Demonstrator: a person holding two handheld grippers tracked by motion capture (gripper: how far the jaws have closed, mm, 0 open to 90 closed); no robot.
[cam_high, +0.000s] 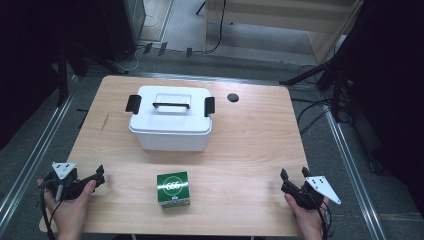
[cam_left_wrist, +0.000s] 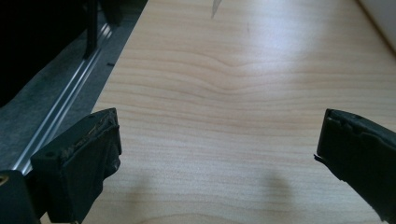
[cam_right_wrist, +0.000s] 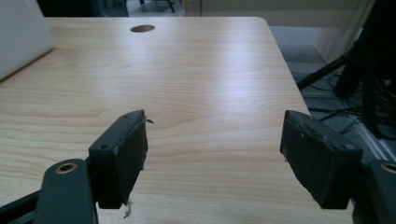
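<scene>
Green box (cam_high: 173, 189) on table (cam_high: 250, 140) midway between left gripper (cam_high: 98, 176) and right gripper (cam_high: 294, 175); well apart; both jaws open, empty.

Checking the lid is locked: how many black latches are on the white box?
2: one latch on the left end of the white box, one latch on its right end. Its far side is hidden.
</scene>
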